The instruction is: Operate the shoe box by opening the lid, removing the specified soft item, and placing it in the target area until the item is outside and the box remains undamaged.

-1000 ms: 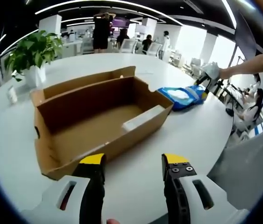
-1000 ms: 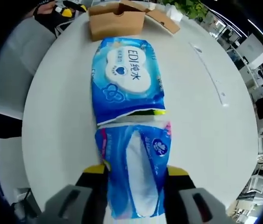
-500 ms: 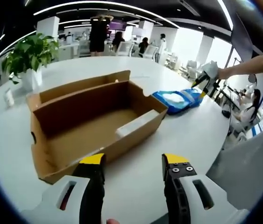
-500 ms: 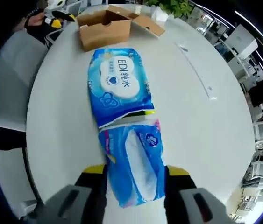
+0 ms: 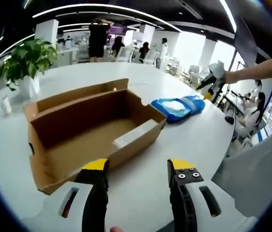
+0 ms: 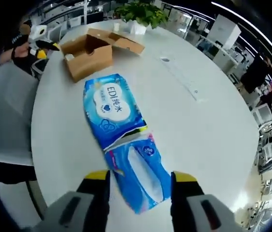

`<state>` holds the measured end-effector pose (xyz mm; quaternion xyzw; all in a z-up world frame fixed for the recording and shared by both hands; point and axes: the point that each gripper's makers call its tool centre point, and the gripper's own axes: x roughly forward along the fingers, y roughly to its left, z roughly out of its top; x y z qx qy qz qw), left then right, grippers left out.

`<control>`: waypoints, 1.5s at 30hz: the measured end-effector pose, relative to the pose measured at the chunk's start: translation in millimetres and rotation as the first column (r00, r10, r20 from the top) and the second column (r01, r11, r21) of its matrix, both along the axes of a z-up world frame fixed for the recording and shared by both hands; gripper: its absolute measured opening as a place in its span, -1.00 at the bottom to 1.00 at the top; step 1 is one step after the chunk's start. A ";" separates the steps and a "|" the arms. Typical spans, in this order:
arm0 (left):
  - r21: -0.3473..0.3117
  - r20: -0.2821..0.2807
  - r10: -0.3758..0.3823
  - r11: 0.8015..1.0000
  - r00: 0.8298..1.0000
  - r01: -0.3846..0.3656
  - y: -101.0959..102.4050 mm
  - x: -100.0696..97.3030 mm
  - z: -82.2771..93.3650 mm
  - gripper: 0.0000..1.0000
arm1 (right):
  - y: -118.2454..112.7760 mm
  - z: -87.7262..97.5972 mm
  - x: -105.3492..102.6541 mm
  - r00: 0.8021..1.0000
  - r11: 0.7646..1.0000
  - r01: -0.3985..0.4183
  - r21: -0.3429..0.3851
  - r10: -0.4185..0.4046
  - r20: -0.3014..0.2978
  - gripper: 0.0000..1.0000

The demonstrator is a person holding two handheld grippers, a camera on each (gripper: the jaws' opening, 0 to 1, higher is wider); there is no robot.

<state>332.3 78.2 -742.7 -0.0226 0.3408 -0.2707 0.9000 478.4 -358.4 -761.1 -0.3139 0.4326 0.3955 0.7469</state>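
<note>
The soft item, a blue tissue pack (image 6: 142, 175), lies flat on the white counter (image 6: 208, 125), outside the shoe box (image 6: 88, 53) and end to end with a second blue pack of wet wipes (image 6: 110, 108), the two touching or slightly overlapping where they meet. Together they form one long blue strip whose axis runs from the right gripper (image 6: 136, 180) away toward the box, which sits well apart near the far edge of the counter beside a potted plant (image 6: 140, 12).

The tissue pack's near end reaches in between the right gripper's yellow-tipped jaws, which are spread apart and wider than the pack; they hold nothing, and I cannot tell whether they touch its sides. The pack's long axis lies nearly in line with the jaws, canted slightly, so the right gripper is by far the nearer one to it.

In the left gripper view the box (image 5: 90, 130) stands open on the counter, its lid folded back, its floor bare apart from a pale strip along the near wall, its walls unbent. The two blue packs (image 5: 177, 106) lie past its right end. The left gripper (image 5: 138, 169) hovers off the box's near long side, jaws apart and empty.

By my judgement the removal is done and the right gripper has only to draw clear.
</note>
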 end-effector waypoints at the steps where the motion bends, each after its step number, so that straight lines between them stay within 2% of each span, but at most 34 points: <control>1: -0.004 0.001 -0.002 1.000 1.000 0.002 -0.6 0.3 0.6 -0.01 | -1.5 0.3 1.6 1.000 1.000 0.020 0.011 -0.021 0.005 -0.04; 6: -0.015 -0.002 -0.009 1.000 1.000 0.009 -4.3 -1.3 1.7 -0.01 | 3.7 8.6 7.0 0.993 0.988 0.112 0.105 -0.114 0.015 -0.03; 9: -0.020 0.000 -0.011 1.000 1.000 0.011 -5.5 -1.6 2.8 -0.01 | 11.5 16.3 8.4 0.984 0.968 0.174 0.182 -0.180 0.019 -0.03; 12: -0.029 0.005 -0.009 1.000 1.000 0.009 -7.0 -0.4 5.9 -0.01 | 15.6 19.9 8.7 0.975 0.951 0.209 0.226 -0.219 0.019 -0.04; 17: -0.036 0.005 -0.020 0.999 1.000 0.020 -11.0 -1.6 7.2 -0.01 | 28.8 32.2 11.1 0.951 0.892 0.286 0.349 -0.309 0.011 -0.04; 18: -0.038 0.005 -0.022 0.999 1.000 0.022 -11.5 -1.7 7.1 -0.01 | 31.2 34.9 12.0 0.941 0.871 0.314 0.378 -0.339 0.001 -0.04; 19: -0.038 0.006 -0.023 0.999 1.000 0.024 -11.8 -1.5 7.2 -0.01 | 32.5 37.1 12.9 0.935 0.860 0.326 0.393 -0.355 0.001 -0.04; 24: -0.047 0.013 -0.026 0.999 1.000 0.027 -14.0 -0.2 10.5 -0.02 | 42.7 51.1 16.0 0.914 0.804 0.355 0.476 -0.405 0.002 -0.04; 28: -0.058 0.016 -0.025 0.998 1.000 0.026 -15.8 -1.0 12.7 -0.02 | 50.1 55.8 14.5 0.914 0.801 0.349 0.486 -0.405 0.011 -0.04; 30: -0.060 0.017 -0.027 0.998 0.999 0.028 -16.6 -1.3 13.2 -0.02 | 55.6 61.4 16.2 0.911 0.799 0.339 0.496 -0.411 0.040 -0.04; 33: -0.065 0.019 -0.030 0.997 0.999 0.031 -18.0 -1.5 14.5 -0.02 | 64.3 64.2 20.4 0.909 0.782 0.339 0.523 -0.416 0.034 -0.05; 35: -0.068 0.020 -0.030 0.997 0.999 0.031 -18.7 -1.2 14.8 -0.02 | 74.0 65.7 18.5 0.916 0.791 0.318 0.523 -0.399 0.046 -0.04; 41: -0.077 0.025 -0.033 0.996 0.999 0.035 -21.9 -1.1 17.1 -0.02 | 92.6 67.0 16.3 0.923 0.785 0.298 0.543 -0.381 0.044 -0.04; 45: -0.084 0.029 -0.036 0.996 0.999 0.038 -23.5 -0.9 18.6 -0.02 | 114.3 67.6 14.1 0.933 0.783 0.277 0.557 -0.358 0.041 -0.03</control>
